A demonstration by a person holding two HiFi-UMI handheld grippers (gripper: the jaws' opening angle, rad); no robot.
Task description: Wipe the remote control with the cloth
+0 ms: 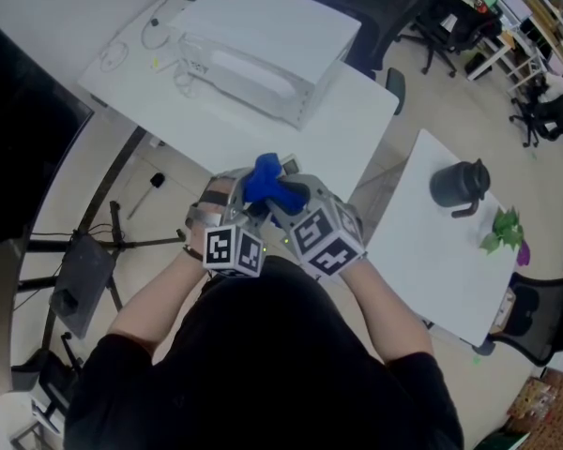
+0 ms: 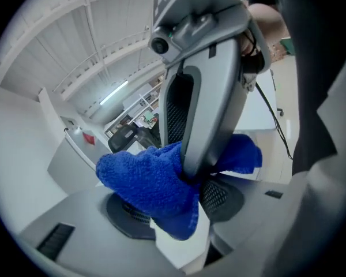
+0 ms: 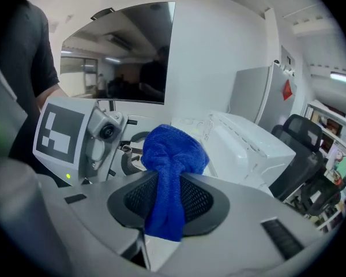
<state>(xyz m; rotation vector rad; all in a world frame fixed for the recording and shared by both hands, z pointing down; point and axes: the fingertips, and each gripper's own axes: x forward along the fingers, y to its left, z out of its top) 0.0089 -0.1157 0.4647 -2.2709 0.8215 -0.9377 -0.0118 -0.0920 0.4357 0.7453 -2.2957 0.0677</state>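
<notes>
A blue cloth [image 1: 263, 178] is bunched between my two grippers, which I hold close together in front of my body. My right gripper [image 3: 167, 198] is shut on the cloth [image 3: 173, 154], and a wad of it bulges out above the pads. In the left gripper view one of the right gripper's fingers [image 2: 210, 97] reaches down across the picture and pinches the cloth [image 2: 150, 183]. My left gripper [image 2: 176, 206] stands open, with the cloth hanging over the gap. Its marker cube and camera [image 3: 86, 137] face the right gripper. I cannot make out a remote control in any view.
Ahead is a white table [image 1: 357, 129] with a clear plastic box [image 1: 253, 64] and cables. To the right a second white table [image 1: 422, 261] carries a dark jug [image 1: 460, 184] and a green plant [image 1: 505, 228]. A stand [image 1: 84, 261] is on the floor at left, and office chairs [image 1: 432, 26] stand beyond.
</notes>
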